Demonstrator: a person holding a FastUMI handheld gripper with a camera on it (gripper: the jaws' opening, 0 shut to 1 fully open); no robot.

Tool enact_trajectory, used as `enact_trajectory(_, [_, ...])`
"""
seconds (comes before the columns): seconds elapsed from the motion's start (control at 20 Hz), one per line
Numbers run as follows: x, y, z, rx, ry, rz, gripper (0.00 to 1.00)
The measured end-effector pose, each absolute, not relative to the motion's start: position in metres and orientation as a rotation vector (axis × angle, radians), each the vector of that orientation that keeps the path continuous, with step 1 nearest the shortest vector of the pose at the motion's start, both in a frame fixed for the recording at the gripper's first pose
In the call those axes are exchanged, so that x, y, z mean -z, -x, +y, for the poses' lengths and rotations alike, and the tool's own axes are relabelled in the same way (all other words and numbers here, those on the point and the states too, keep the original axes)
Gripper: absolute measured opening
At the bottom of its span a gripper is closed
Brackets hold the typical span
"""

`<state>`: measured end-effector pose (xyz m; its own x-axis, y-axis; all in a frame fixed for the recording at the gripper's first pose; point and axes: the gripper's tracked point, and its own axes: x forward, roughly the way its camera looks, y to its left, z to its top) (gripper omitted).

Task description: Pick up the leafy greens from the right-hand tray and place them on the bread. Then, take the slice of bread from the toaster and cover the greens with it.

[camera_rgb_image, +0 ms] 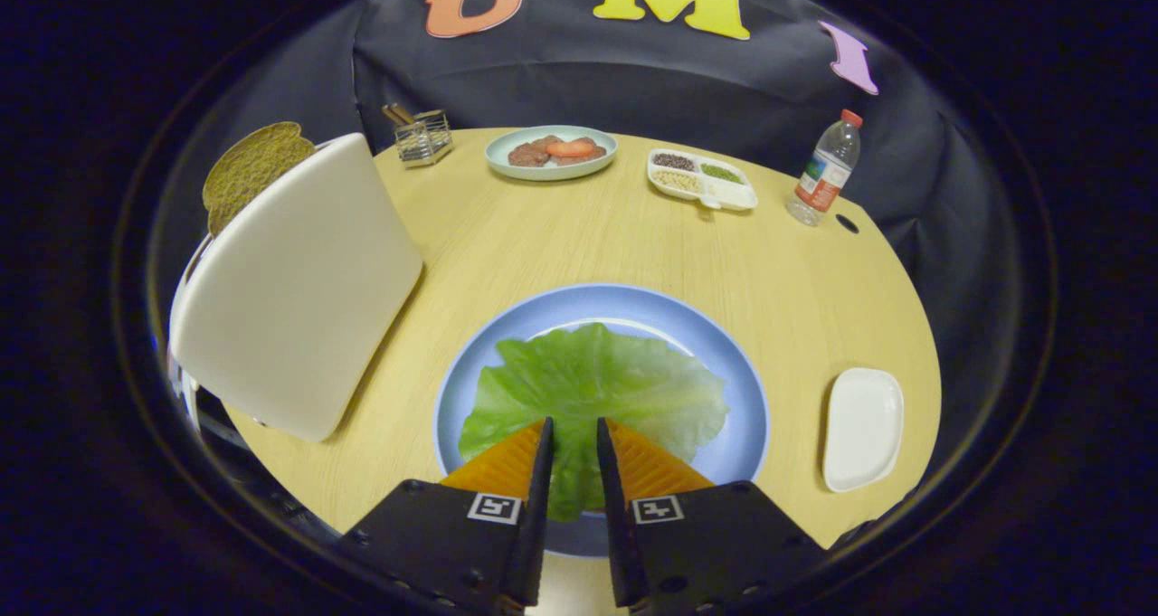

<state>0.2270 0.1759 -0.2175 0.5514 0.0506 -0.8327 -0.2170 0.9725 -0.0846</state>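
Lettuce leaf (593,385) looks floppy, light, tear-prone; gripper (574,449) jaws sit narrow around its near edge, whether pinching is unclear. Toaster bread (249,175) looks stiff.

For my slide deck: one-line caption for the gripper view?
Gripper jaws narrowly parted over lettuce leaf on blue plate; bread slice waits in toaster.

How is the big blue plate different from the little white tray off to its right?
The blue plate is round, larger and carries a lettuce leaf just ahead of the gripper, whose narrowly parted fingers hover over the leaf. The white tray is rectangular, smaller and bare. Both rest flat on the wooden table.
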Motion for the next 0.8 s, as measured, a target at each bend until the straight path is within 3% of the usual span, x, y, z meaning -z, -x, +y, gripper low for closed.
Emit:
enact_trajectory(0.05, [0.219, -0.228, 0.176, -0.165, 0.191, 0.981, 0.31])
enact_trajectory(0.25, [0.213, -0.221, 0.171, -0.152, 0.205, 0.989, 0.7])
enact_trajectory(0.3, [0.206, -0.222, 0.17, -0.148, 0.215, 0.972, 0.85])
enact_trajectory(0.4, [0.187, -0.225, 0.171, -0.145, 0.221, 0.927, 0.97])
enact_trajectory(0.8, [0.089, -0.237, 0.236, -0.186, 0.166, 0.787, 0.97])
